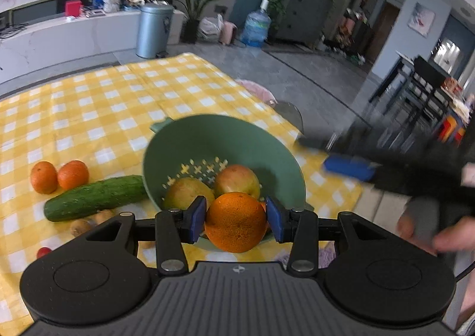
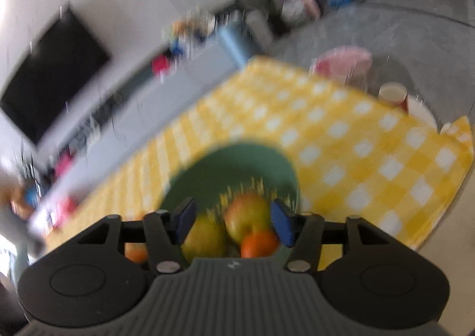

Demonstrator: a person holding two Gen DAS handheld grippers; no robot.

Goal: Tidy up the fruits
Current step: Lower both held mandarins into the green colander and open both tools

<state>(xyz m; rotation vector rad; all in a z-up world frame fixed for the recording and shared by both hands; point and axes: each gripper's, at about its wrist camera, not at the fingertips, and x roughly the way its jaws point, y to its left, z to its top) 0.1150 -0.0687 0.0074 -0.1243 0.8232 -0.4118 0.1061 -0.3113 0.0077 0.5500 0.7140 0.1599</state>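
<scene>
My left gripper (image 1: 236,218) is shut on a large orange (image 1: 236,221) and holds it at the near rim of a green colander bowl (image 1: 207,134). The bowl holds a red-green apple (image 1: 236,180) and a yellowish pear (image 1: 187,192). My right gripper (image 2: 231,224) is open and empty above the same bowl (image 2: 249,158); that view is blurred and shows the apple (image 2: 246,215), the pear (image 2: 204,236) and a small orange (image 2: 258,244). The right gripper also shows blurred at the right of the left wrist view (image 1: 347,168).
Two tangerines (image 1: 59,175), a cucumber (image 1: 95,196), kiwis (image 1: 92,221) and a small red fruit (image 1: 43,251) lie left of the bowl on the yellow checked cloth (image 1: 104,104). A paper cup (image 2: 392,95) and a pink stool (image 2: 341,61) are beyond the table's far edge.
</scene>
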